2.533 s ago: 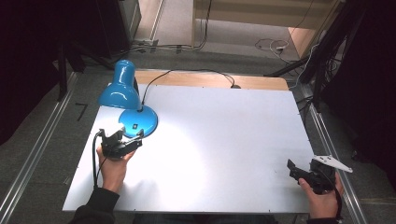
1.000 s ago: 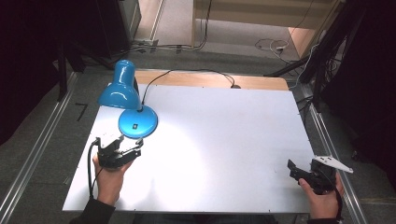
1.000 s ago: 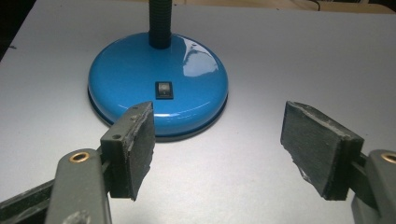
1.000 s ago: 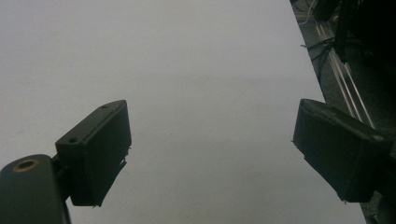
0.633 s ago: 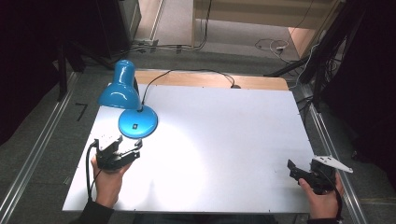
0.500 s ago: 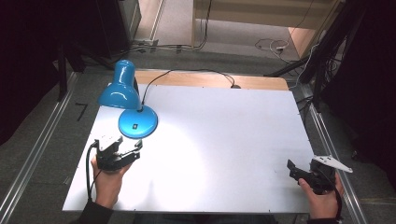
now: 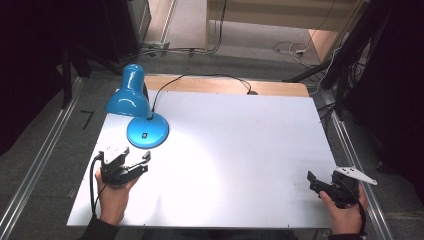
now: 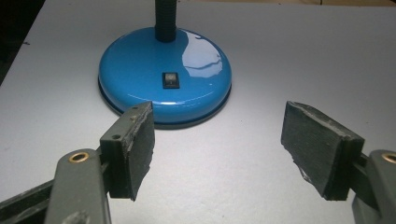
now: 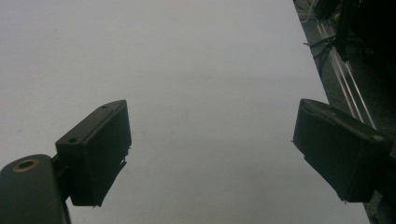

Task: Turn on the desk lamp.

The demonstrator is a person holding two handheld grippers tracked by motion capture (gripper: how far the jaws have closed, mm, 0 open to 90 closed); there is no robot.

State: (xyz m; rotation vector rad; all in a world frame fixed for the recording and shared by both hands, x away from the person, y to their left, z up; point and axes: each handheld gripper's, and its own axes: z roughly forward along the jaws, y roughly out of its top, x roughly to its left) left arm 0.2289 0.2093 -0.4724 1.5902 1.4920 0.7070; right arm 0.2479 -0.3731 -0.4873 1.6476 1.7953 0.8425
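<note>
**Backing off the lamp, jaws wide**

Pulling away, that is the story on the left: the left gripper point(image 7: 142, 162) sat right up against the blue desk lamp's base point(image 7: 147, 132) a couple of seconds ago, and it has since slid back toward the person's edge of the white table point(image 7: 240, 150), so there is now a clear strip of tabletop between jaw tips and base. To my eye that reads as a touch already made at the base, or a fresh line-up for one; the rocker switch point(image 8: 170, 80) sits dead ahead in the left gripper view, facing the jaws. The lamp itself has not budged: base at the far-left of the table, black neck rising from it, blue shade point(image 7: 128, 96) hanging out past the table's far-left corner, cord trailing off along the back edge.

Pose now: the left hand point(image 7: 112, 192) holds its gripper low and near level, pointed up the table at the base, jaws spread wide with nothing between the pads.

Across the bare middle to the right: the right gripper point(image 7: 312, 181) has kept its station near the table's near-right corner, aimed leftward over the surface, jaws likewise gaping apart and empty, the right hand point(image 7: 345, 212) resting by the edge.
</note>
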